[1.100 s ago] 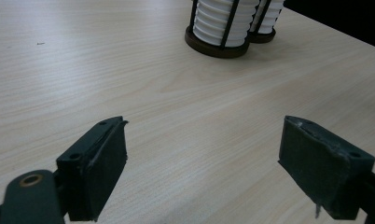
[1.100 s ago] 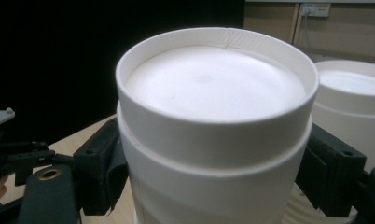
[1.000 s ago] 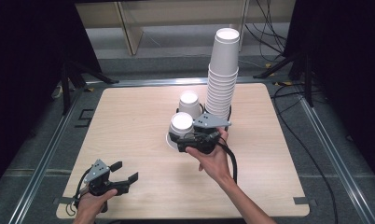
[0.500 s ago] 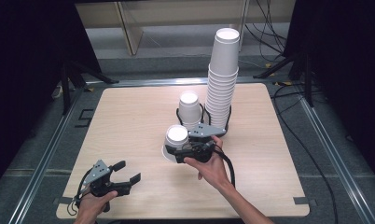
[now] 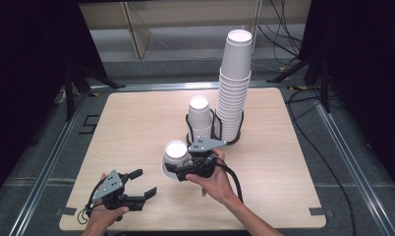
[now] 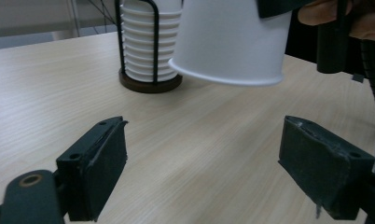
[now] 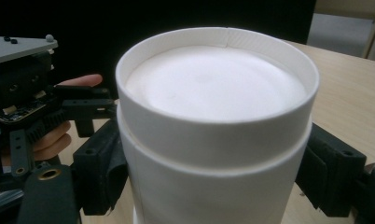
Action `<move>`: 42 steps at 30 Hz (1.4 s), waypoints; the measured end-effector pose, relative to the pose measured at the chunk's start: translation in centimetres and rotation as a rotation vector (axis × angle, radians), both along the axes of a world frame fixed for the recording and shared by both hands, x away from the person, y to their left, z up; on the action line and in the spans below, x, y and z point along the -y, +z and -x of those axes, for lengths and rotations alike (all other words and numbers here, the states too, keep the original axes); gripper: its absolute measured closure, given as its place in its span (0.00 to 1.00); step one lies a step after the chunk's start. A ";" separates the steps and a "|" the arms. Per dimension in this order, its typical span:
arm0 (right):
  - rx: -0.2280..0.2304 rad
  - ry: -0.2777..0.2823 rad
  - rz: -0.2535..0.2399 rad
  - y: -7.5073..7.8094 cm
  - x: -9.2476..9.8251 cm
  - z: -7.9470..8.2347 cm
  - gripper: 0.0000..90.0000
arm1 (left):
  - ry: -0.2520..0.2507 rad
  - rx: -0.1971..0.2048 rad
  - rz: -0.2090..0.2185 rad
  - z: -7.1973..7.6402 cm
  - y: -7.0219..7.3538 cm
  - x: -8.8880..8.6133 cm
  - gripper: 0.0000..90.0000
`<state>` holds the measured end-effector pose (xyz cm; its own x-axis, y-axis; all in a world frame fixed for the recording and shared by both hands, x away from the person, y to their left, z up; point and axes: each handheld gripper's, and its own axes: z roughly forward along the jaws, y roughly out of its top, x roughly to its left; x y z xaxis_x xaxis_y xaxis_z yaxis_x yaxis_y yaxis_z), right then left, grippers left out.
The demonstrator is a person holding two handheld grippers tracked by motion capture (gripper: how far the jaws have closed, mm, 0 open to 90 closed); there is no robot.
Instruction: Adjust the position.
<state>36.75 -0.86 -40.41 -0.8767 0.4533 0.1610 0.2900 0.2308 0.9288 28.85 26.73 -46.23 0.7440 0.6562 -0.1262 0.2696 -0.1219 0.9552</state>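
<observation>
An upside-down white paper cup [image 5: 176, 152] hangs just above the wooden table [image 5: 136, 123], and my right gripper [image 5: 173, 169] is shut on its lower wall. In the right gripper view the cup [image 7: 213, 140] sits between both black jaws, pressed from left and right. My left gripper [image 5: 144, 182] rests near the table's front left corner, its jaws wide apart with nothing between them. In the left gripper view, beyond my own gripper [image 6: 199, 163], the held cup [image 6: 232, 42] floats tilted over the wood.
A black wire holder [image 5: 214, 129] at mid-table carries a short stack of upturned cups [image 5: 199, 115] and a tall stack [image 5: 233, 88]. The short stack [image 6: 143, 42] stands behind the held cup. Cables trail off the table's right side.
My right gripper has carried the cup away from the holder, toward the front left and lower over the table. The left gripper has stayed where it was.
</observation>
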 end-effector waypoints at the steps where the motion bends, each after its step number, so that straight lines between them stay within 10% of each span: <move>1: -0.017 0.022 -0.003 -0.1 -0.4 0.2 0.23 | 0.000 -0.002 -0.020 0.1 0.1 0.1 0.16; 42: -0.037 0.188 -0.022 -0.7 -5.5 2.9 0.23 | -0.047 0.001 -0.002 0.4 0.3 1.0 0.02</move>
<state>33.84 4.63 -41.10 -0.9388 0.2784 0.2026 0.2775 0.2635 0.9239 28.46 25.75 -45.93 0.7741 0.6207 -0.1242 0.2623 -0.1358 0.9554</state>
